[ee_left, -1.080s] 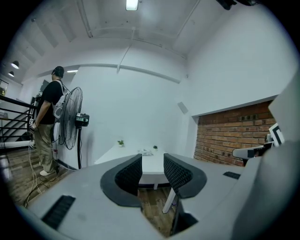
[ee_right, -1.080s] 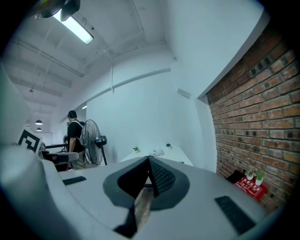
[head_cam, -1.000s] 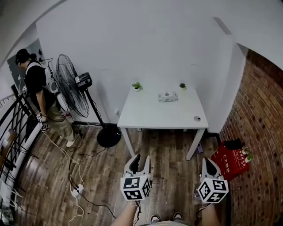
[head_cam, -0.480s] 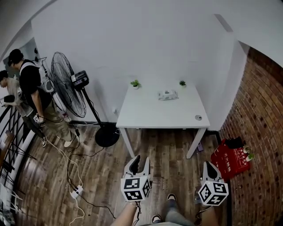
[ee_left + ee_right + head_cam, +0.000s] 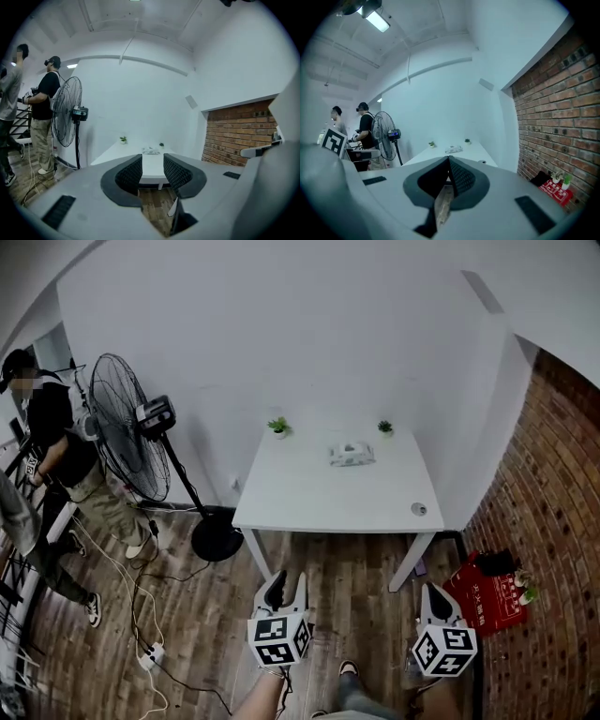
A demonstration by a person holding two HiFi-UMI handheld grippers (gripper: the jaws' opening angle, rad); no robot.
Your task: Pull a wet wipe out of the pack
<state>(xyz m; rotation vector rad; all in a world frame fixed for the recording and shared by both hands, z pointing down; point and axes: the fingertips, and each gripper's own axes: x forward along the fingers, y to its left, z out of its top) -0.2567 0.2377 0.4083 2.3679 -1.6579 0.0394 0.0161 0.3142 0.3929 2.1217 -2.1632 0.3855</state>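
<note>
Both grippers hang empty above the floor, well short of the white surface.

The left gripper has its jaws apart with nothing between them. The right gripper has its jaws closed tip to tip on nothing. The pack lies far ahead of both grippers, toward the back of the surface, a little nearer the right gripper's line. Two small plants stand behind it on either side. A fan and a person are far off to the left gripper's left. A red box sits just right of the right gripper.
</note>
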